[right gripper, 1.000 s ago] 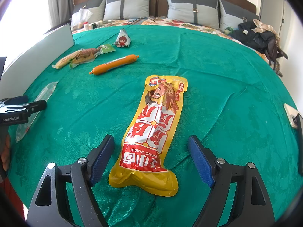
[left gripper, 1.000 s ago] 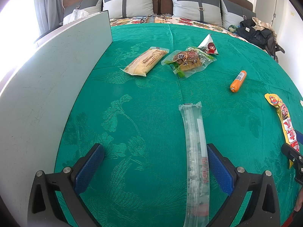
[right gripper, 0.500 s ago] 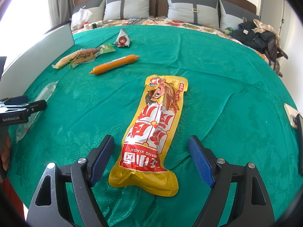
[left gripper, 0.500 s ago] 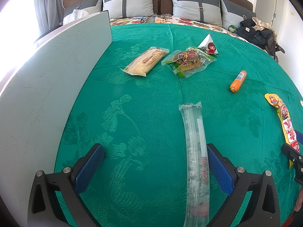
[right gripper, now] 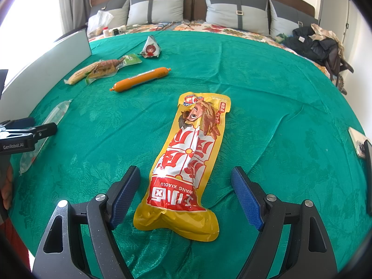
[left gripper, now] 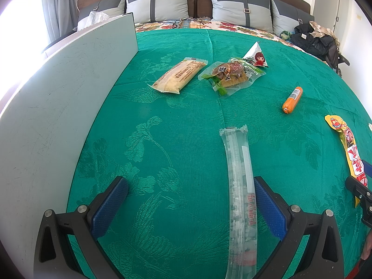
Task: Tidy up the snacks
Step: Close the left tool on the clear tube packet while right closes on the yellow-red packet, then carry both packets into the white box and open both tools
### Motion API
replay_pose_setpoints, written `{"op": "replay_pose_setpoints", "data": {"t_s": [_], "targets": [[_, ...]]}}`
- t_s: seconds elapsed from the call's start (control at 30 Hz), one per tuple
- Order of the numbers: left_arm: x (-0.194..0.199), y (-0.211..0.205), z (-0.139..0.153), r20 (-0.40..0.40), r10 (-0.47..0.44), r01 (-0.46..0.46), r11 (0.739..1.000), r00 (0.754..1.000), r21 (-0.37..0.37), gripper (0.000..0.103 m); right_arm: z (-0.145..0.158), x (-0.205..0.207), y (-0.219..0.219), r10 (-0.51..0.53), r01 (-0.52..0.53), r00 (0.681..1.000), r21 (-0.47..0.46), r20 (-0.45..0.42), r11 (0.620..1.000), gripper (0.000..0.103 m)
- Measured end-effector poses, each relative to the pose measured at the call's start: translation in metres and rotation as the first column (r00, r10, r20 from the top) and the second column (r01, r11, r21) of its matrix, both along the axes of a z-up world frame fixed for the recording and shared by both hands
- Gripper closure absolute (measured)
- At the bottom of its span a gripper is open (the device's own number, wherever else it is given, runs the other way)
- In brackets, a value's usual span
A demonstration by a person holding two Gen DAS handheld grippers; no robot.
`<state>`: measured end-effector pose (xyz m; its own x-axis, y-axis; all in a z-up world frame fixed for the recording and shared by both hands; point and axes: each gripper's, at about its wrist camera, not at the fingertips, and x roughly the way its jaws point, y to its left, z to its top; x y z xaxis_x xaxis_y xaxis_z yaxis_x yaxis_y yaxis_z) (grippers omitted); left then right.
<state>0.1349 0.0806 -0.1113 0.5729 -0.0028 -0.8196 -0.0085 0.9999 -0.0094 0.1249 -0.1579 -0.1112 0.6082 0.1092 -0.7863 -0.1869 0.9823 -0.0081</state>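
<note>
Green patterned cloth [left gripper: 181, 125] covers the bed and is the landmark for everything else. Grey board [left gripper: 58, 97] stands upright along the cloth's left edge. Grey pillows [right gripper: 155, 7] line the headboard past the cloth's far edge, and a dark pile of clothes [right gripper: 316, 44] sits off its far right corner.

Yellow snack pack [right gripper: 188, 162], w/ red print, lies flat near the cloth's near edge, lengthwise btwn the fingers of the right gripper [right gripper: 186, 190]. That gripper's jaws are wide apart; neither pad touches the pack.

Long clear packet [left gripper: 239, 186] lies on the cloth's near part, just beside the right-hand finger of the left gripper [left gripper: 190, 204]. Jaws spread wide, nothing clamped; can't tell if the pad touches the packet.

Further out toward the cloth's far side: beige bar pack [left gripper: 179, 75], then a clear pack w/ brown food [left gripper: 230, 74] just beside it, its far end touching or overlapping a small white triangular pack [left gripper: 255, 55]. Orange sausage [left gripper: 292, 100] lies apart from these, toward the cloth's right side.
</note>
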Motion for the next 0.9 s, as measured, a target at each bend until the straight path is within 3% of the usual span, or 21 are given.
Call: {"op": "replay_pose_setpoints", "data": {"t_s": [0.5, 0.57, 0.67, 0.73, 0.77, 0.8, 0.83, 0.9], "targets": [[-0.002, -0.001, 0.001, -0.010, 0.025, -0.025, 1.000, 1.000, 0.005, 0.000, 0.000, -0.001, 0.000, -0.001, 0.001, 1.000, 0.000, -0.002, 1.000, 0.020], [-0.003, -0.005, 0.002, -0.051, 0.050, -0.050, 0.999, 0.997, 0.004, 0.000, 0.001, 0.004, 0.002, 0.001, -0.001, 0.999, -0.010, -0.039, 1.000, 0.018], [0.001, -0.020, 0.002, -0.123, 0.002, -0.001, 1.000, 0.992, 0.006, 0.000, 0.006, 0.028, 0.005, -0.008, 0.003, 0.982, -0.028, -0.187, 1.000, 0.018], [0.001, -0.028, 0.006, -0.131, -0.034, 0.034, 0.999, 0.991, -0.001, 0.014, 0.007, 0.043, 0.008, 0.003, -0.009, 0.969, -0.025, -0.245, 1.000, 0.018], [-0.001, -0.030, 0.010, -0.114, -0.051, 0.051, 0.999, 0.992, 0.002, 0.039, 0.009, 0.047, 0.009, 0.005, -0.014, 0.970, -0.033, -0.243, 0.999, 0.033], [-0.002, -0.031, 0.014, -0.104, -0.069, 0.070, 0.997, 0.992, 0.008, 0.074, 0.012, 0.049, 0.008, 0.001, -0.010, 0.972, -0.038, -0.235, 0.999, 0.052], [-0.002, -0.031, 0.015, -0.116, -0.087, 0.088, 0.996, 0.989, 0.006, 0.085, 0.012, 0.050, 0.005, -0.001, -0.002, 0.965, -0.013, -0.264, 1.000, 0.054], [-0.005, -0.023, 0.016, -0.127, -0.093, 0.088, 0.995, 0.988, -0.041, 0.085, 0.015, 0.043, -0.004, -0.016, 0.028, 0.961, 0.040, -0.277, 0.999, 0.055]]}}
